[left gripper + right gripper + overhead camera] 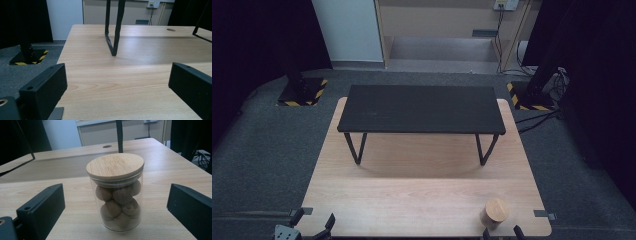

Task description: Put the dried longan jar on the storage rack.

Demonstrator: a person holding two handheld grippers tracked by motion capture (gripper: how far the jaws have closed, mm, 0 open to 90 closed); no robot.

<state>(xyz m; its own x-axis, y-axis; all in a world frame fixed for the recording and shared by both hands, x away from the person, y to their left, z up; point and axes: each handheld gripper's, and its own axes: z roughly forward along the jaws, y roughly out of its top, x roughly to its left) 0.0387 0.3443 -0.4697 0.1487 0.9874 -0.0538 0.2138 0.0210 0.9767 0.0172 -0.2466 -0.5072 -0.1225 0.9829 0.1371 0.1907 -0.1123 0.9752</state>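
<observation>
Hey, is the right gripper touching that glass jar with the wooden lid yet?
Apart. In the right gripper view, the jar stands between the right gripper's wide-open jaws, with bare table visible on both sides of it.

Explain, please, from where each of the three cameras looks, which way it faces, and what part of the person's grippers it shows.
High view: above the near side, looking forward and down on the wooden table and black shelf; left gripper and right gripper tips enter at the bottom edge.
Left gripper view: low at the near left edge, looking across the tabletop at a shelf leg; its own black jaws stand wide apart.
Right gripper view: low, facing the glass jar with its wooden lid; jaws wide apart either side.
Shared: the jar shows in the high and right gripper views.
</observation>
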